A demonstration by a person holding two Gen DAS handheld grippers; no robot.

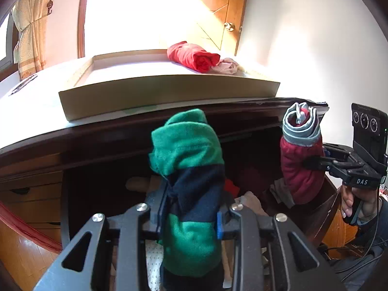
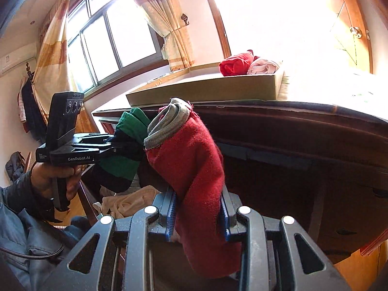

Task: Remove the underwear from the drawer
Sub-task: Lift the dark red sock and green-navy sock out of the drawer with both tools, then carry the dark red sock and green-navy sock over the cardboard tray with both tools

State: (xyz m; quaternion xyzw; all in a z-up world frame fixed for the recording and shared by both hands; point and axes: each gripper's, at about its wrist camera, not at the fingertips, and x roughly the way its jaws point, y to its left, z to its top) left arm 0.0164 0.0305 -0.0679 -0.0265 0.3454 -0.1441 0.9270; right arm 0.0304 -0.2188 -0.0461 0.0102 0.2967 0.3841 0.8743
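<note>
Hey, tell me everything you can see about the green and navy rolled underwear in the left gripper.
The green and navy rolled underwear is a soft knit bundle in broad green and dark navy bands. It stands roughly upright, with its folded green top uppermost. The left gripper is shut on its lower half, pads pressing both sides. It is held above the open drawer, below the desk edge, apart from the red roll beside it.

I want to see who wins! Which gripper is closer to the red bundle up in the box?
Too close to call. The red bundle lies in the cardboard box; left gripper and right gripper are both below it, each clamping rolled underwear.
</note>
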